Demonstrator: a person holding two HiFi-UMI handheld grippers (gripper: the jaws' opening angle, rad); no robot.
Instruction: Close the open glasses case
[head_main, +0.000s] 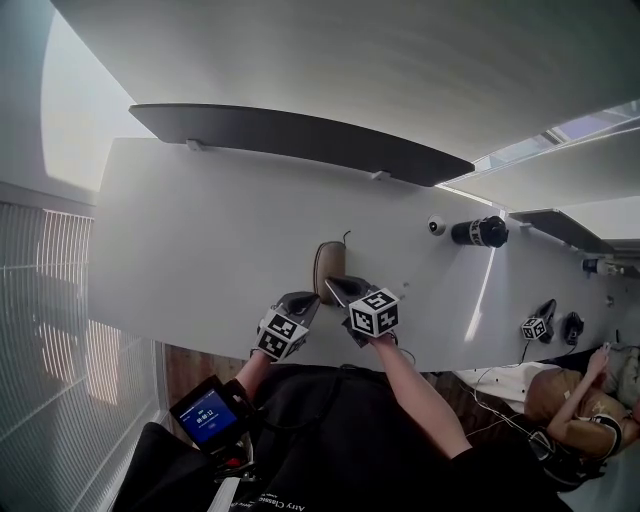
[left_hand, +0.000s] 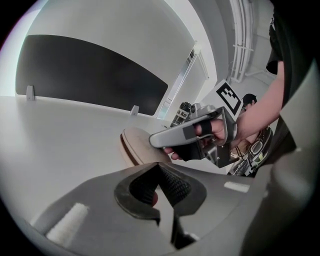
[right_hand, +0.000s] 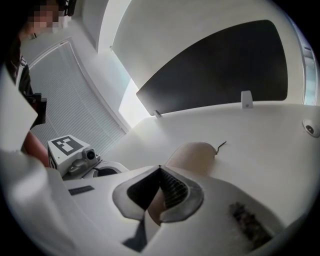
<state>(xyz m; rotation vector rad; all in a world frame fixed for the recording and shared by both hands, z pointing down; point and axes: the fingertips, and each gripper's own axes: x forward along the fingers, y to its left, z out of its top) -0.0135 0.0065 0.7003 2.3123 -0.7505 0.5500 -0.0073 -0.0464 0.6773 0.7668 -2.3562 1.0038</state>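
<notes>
Glasses case (head_main: 329, 270) sits on table (head_main: 200, 230) nr front edge, lid looks nrly down; right gripper (right_hand: 160, 169) over it & left gripper (left_hand: 159, 165) beside, both w/ jaws clenched empty; next prob needs firm downward press.

bare table (head_main: 180, 230) wide open left of case (head_main: 329, 266), dark partition (head_main: 290, 135) blocks far edge

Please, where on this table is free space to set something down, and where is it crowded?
Widest bare patch: the left half of the table, between the dark partition and the near edge. A smaller one lies between the glasses case and the black cylinder. Crowded: the near middle, where the left gripper and the right gripper sit at the case's near end.
</notes>
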